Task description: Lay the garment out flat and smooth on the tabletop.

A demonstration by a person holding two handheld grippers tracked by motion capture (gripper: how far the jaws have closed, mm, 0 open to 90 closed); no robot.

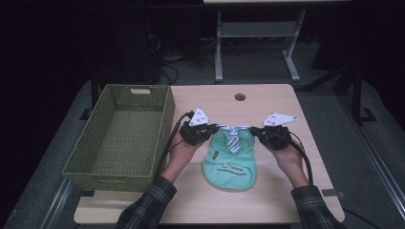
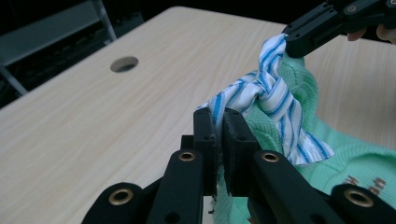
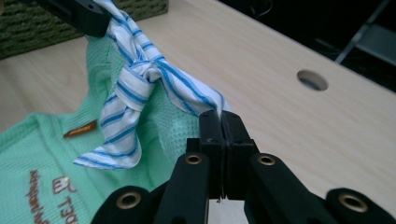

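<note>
A small mint-green garment [image 1: 230,164] with printed lettering lies on the wooden table [image 1: 277,200], its collar end lifted. A blue-and-white striped collar with a knotted tie [image 1: 233,140] runs across its top. My left gripper [image 1: 214,129] is shut on the collar's left end, and in the left gripper view the striped cloth [image 2: 271,98] is pinched between its jaws [image 2: 219,116]. My right gripper [image 1: 253,130] is shut on the collar's right end [image 3: 187,88], close to its tip [image 3: 220,119]. Each gripper view shows the other gripper farther off, also clamped on the stripe.
A green woven basket [image 1: 165,124] stands at the table's left side, close to my left hand. A round cable hole [image 1: 239,97] sits near the far edge. Beyond the table are a metal desk frame [image 1: 218,47] and cables on the floor.
</note>
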